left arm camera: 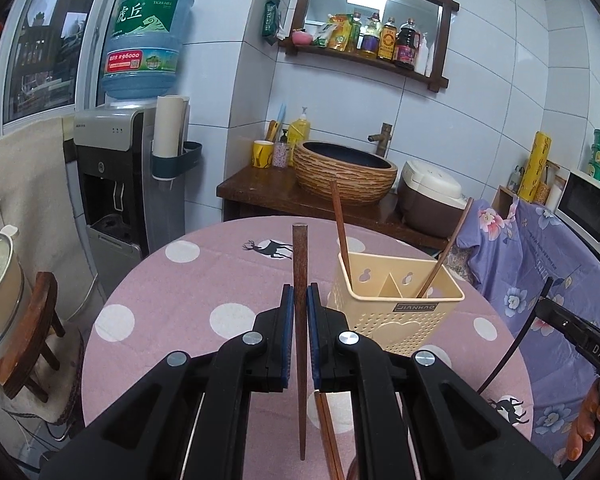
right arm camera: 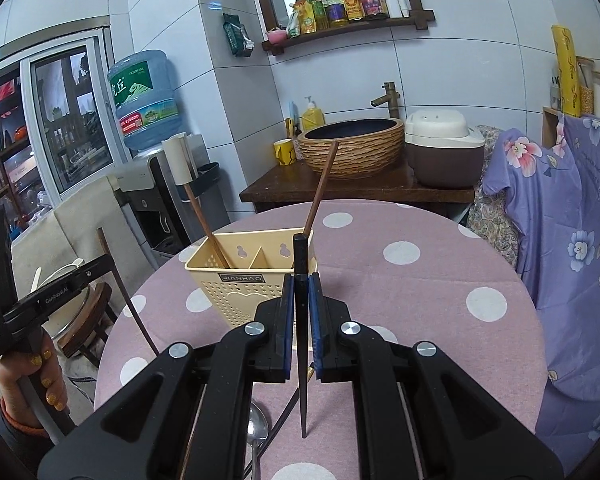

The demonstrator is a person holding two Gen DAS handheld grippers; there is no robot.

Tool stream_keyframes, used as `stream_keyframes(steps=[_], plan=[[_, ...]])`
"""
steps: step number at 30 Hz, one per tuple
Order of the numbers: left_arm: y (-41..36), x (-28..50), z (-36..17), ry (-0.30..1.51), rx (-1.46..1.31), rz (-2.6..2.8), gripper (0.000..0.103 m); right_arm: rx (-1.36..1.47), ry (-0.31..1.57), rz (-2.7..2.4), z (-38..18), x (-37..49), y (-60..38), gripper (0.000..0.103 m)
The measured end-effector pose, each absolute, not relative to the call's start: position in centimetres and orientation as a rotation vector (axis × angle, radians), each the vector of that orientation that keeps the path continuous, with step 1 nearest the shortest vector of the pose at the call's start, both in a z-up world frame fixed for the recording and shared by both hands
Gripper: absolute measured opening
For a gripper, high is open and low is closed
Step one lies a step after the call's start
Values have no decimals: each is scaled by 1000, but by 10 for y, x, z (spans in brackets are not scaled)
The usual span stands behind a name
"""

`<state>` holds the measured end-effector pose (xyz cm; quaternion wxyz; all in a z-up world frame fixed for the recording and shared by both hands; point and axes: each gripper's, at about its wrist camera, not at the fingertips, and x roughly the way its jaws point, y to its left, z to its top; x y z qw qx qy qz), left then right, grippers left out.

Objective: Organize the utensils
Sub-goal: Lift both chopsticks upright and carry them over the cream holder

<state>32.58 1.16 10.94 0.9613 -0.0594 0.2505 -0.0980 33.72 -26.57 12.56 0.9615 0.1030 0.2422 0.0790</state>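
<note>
A cream utensil holder (left arm camera: 394, 300) (right arm camera: 244, 280) stands on the pink dotted table (left arm camera: 180, 292) (right arm camera: 400, 292), with two brown chopsticks (left arm camera: 340, 232) (right arm camera: 320, 192) leaning in it. My left gripper (left arm camera: 300, 300) is shut on a brown chopstick (left arm camera: 300, 272), held upright to the left of the holder. My right gripper (right arm camera: 301, 292) is shut on a black chopstick (right arm camera: 301, 256), held upright in front of the holder's right side. More chopsticks (left arm camera: 328, 432) (right arm camera: 278, 428) and a metal spoon (right arm camera: 257, 432) lie on the table under the grippers.
Behind the table stands a wooden counter with a woven basin (left arm camera: 344, 172) (right arm camera: 354, 148) and a rice cooker (left arm camera: 432, 200) (right arm camera: 444, 148). A water dispenser (left arm camera: 112, 184) stands at the left. A purple floral cloth (left arm camera: 540, 264) (right arm camera: 572, 220) covers furniture at the right.
</note>
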Motion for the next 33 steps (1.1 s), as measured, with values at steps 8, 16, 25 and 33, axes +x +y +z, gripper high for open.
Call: stream_keyframes(steps=[8,16,25,33], plan=[[11,323,120,481,-111,-201,8,204,485,178,131,336,-266,8],[15,323,145,448,-150,-228,8,213,466,220,155,336,-266,8],[7,331,213,292,-233,-260,8,234,293,228,232,342,-263,8],[-14,374,242,237,-294,-206,8,251,177,147,274,378,-263,8]])
